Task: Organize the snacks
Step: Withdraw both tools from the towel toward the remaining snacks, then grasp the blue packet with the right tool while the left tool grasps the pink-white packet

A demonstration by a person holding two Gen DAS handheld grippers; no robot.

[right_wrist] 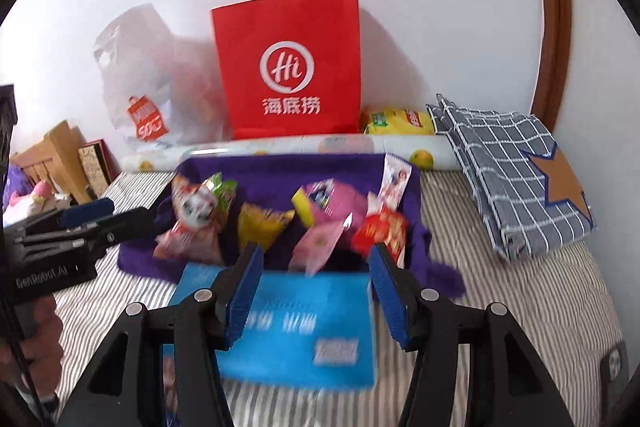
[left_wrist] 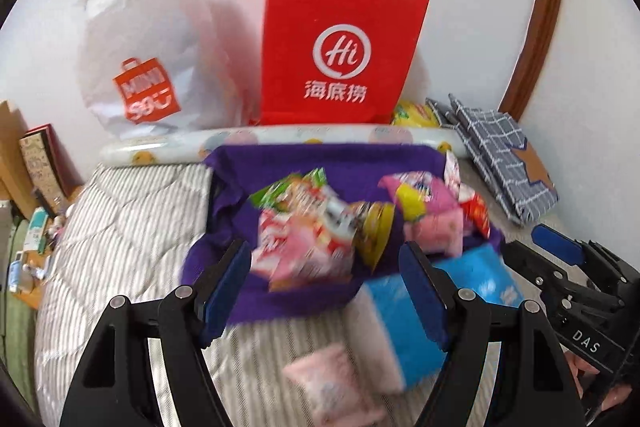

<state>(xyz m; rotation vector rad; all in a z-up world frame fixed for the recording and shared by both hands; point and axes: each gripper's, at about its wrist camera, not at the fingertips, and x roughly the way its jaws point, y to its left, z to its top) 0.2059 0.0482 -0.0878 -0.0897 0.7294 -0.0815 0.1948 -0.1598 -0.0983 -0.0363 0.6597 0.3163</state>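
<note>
striped bed cover (right_wrist: 500,291) | white wall (right_wrist: 440,7) | red paper bag (right_wrist: 288,67) upright

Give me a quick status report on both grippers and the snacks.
Left gripper open, empty. Right gripper open, empty, above blue cardboard box. Colourful snack packets heaped on purple cloth. One pink packet loose on striped quilt.

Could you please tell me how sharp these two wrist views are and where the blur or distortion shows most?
Left wrist view: the snack packets and blue box are motion-smeared, while the red paper bag reads clearly. Right wrist view: the box's print is smeared; the plaid cloth stays crisp. Both views bow straight edges near the rim.
</note>
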